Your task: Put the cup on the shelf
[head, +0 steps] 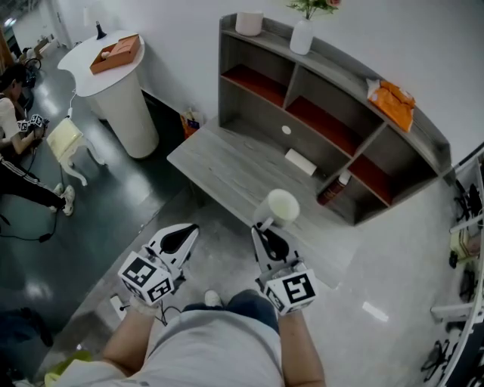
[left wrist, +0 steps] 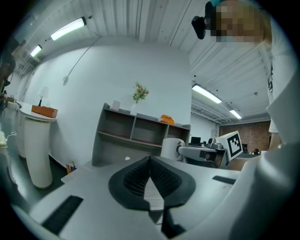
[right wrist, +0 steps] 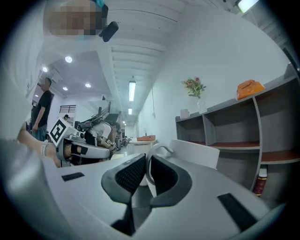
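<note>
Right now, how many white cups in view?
2. One cup is clamped by its handle in the right gripper; a second white cup stands on top of the shelf, at its left end. More could be hidden inside the compartments.

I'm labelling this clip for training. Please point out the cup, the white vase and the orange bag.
cup (head: 281,205): head view, its round end facing the camera.
white vase (head: 301,38): head view, middle of its body.
orange bag (head: 392,101): head view, centre of the bag.

One cup (head: 281,205), one shelf (head: 344,65), one vase (head: 301,37), one bottle (head: 333,190).
</note>
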The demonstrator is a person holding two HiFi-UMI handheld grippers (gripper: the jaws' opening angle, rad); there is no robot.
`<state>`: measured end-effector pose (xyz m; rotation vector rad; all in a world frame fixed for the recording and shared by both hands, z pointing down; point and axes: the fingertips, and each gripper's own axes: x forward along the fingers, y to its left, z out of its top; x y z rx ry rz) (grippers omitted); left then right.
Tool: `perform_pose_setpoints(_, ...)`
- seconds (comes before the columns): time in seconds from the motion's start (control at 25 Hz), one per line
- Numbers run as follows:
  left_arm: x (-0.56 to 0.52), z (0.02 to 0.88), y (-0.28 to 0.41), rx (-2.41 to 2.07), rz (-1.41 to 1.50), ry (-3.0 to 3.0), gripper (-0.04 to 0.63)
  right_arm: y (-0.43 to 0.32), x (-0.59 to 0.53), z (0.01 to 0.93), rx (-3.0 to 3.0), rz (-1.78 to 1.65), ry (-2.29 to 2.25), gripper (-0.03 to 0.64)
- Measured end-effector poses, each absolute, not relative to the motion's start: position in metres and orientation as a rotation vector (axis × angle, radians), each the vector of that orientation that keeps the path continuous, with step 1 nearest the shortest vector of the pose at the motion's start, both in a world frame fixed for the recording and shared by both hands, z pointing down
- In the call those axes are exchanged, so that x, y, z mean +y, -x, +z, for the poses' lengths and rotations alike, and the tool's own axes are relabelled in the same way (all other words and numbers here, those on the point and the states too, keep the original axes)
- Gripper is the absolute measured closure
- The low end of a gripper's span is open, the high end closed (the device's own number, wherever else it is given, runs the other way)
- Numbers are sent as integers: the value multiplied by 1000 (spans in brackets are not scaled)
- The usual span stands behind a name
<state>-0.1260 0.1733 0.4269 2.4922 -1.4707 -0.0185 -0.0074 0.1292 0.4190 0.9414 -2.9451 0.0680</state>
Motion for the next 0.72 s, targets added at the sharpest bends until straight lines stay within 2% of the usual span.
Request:
perform_pose_setpoints(0.32,148,430,152,-1517,-34,-2468,580,28,93,427,-2942,91,-927,575)
perform_pose_setpoints(0.72,57,443,152,-1504,-23,-2426,580,32,7,442,-2936,149,-882,575)
